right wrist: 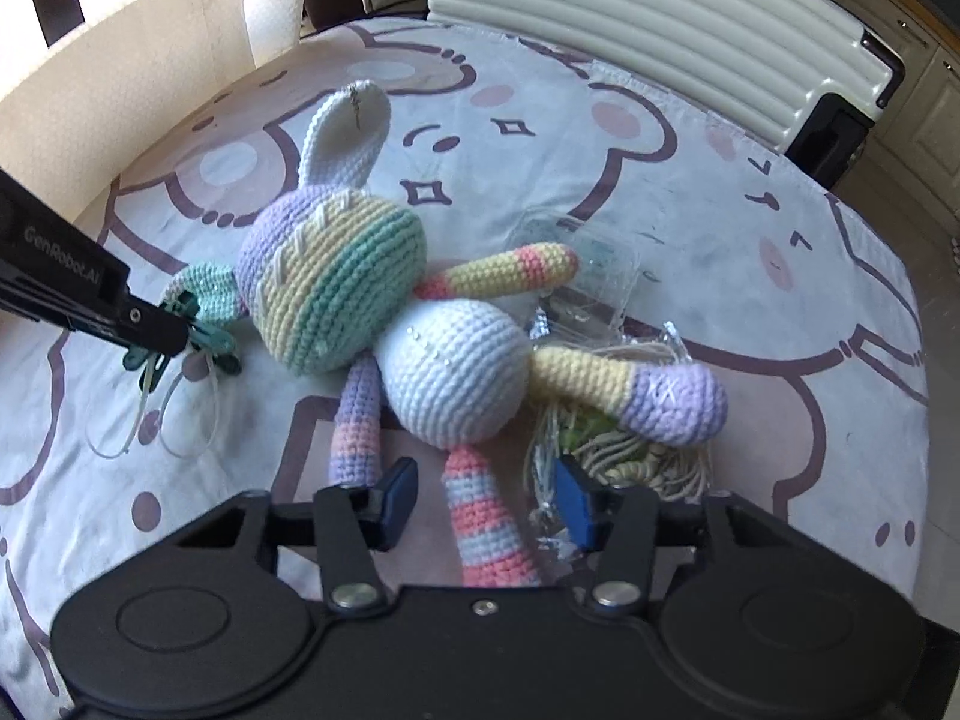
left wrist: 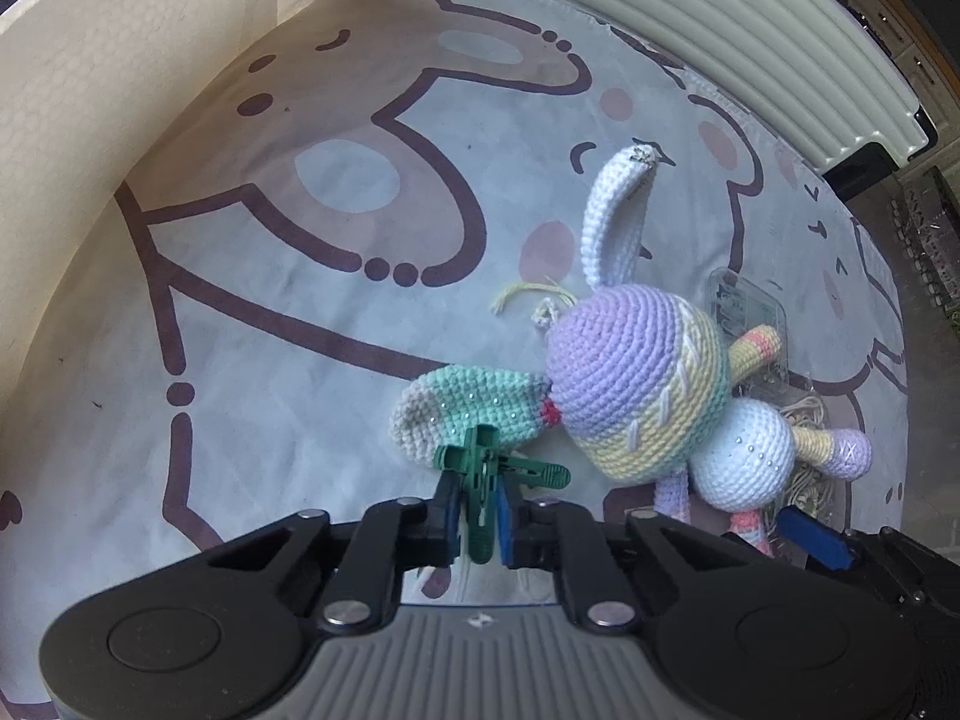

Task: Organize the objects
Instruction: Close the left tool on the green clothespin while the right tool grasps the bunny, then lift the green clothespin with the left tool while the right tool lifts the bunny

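A crocheted pastel rabbit (left wrist: pixel 636 384) lies on the bear-print cloth (left wrist: pixel 300 276); it also shows in the right wrist view (right wrist: pixel 444 360). My left gripper (left wrist: pixel 477 525) is shut on a green clothes peg (left wrist: pixel 480 480) beside the rabbit's mint ear (left wrist: pixel 468 408). In the right wrist view the left gripper (right wrist: pixel 174 330) holds the peg (right wrist: pixel 210 348) with clear loops (right wrist: pixel 180 414) hanging from it. My right gripper (right wrist: pixel 486 498) is open, its fingers either side of the rabbit's pink striped leg (right wrist: pixel 492 522), not touching.
A clear plastic packet (right wrist: pixel 594 264) and a bundle of cream cord (right wrist: pixel 636 456) lie under the rabbit's right side. A ribbed cream case (right wrist: pixel 648 24) stands at the back. A cream wall (left wrist: pixel 90 120) curves along the left.
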`<state>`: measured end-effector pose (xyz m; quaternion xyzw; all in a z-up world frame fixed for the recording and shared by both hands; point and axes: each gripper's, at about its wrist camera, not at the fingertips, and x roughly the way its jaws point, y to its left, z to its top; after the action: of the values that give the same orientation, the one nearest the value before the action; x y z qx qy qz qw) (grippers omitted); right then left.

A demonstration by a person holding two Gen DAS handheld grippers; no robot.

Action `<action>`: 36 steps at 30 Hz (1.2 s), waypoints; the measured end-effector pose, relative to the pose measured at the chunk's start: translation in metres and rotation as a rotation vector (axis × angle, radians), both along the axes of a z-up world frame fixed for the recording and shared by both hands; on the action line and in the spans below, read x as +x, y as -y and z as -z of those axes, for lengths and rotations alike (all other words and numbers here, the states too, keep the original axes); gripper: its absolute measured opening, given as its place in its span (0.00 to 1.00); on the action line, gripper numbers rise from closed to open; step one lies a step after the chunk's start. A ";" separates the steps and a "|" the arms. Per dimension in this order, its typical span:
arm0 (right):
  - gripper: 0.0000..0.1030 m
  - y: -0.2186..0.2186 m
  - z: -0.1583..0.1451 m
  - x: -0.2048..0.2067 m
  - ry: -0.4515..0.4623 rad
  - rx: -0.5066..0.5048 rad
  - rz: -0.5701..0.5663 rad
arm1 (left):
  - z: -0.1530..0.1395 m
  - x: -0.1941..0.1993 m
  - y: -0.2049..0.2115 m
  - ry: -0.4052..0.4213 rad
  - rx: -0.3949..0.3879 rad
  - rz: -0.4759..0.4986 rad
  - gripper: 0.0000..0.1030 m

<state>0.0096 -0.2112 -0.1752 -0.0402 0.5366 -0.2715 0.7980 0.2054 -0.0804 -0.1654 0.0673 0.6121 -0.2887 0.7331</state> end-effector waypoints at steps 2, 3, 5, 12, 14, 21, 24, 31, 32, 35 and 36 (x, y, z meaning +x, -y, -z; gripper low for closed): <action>0.28 -0.001 0.005 -0.001 -0.039 0.004 0.000 | -0.001 0.000 -0.002 0.005 0.000 -0.001 0.10; 0.23 -0.003 0.007 -0.001 -0.050 0.012 -0.005 | -0.002 0.001 -0.005 0.007 -0.004 -0.004 0.10; 0.21 -0.007 0.006 -0.002 -0.054 0.033 -0.014 | -0.005 0.002 -0.008 0.014 -0.008 -0.014 0.10; 0.19 -0.027 -0.002 -0.010 -0.043 0.170 -0.078 | -0.017 0.006 -0.027 0.039 -0.018 -0.057 0.10; 0.19 -0.036 -0.006 -0.012 -0.034 0.219 -0.115 | -0.020 0.007 -0.033 0.049 -0.022 -0.075 0.10; 0.20 -0.081 -0.006 -0.013 -0.101 0.347 -0.297 | -0.031 0.009 -0.051 0.067 -0.037 -0.121 0.09; 0.27 -0.091 -0.007 -0.012 -0.120 0.305 -0.308 | -0.035 0.009 -0.054 0.075 -0.044 -0.122 0.10; 0.52 -0.071 -0.027 -0.004 -0.003 0.212 -0.146 | -0.035 0.011 -0.056 0.082 -0.051 -0.115 0.10; 0.52 -0.065 -0.026 -0.001 0.001 0.217 -0.104 | -0.035 0.011 -0.057 0.082 -0.050 -0.115 0.10; 0.51 -0.044 -0.019 0.005 0.018 0.260 0.036 | -0.034 0.014 -0.057 0.082 -0.048 -0.114 0.10; 0.52 -0.038 -0.015 0.007 0.024 0.286 0.089 | -0.033 0.015 -0.058 0.083 -0.047 -0.114 0.09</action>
<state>0.0170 -0.1733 -0.1604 0.1008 0.5615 -0.2277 0.7891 0.2203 -0.0224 -0.1323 0.0271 0.5773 -0.2578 0.7743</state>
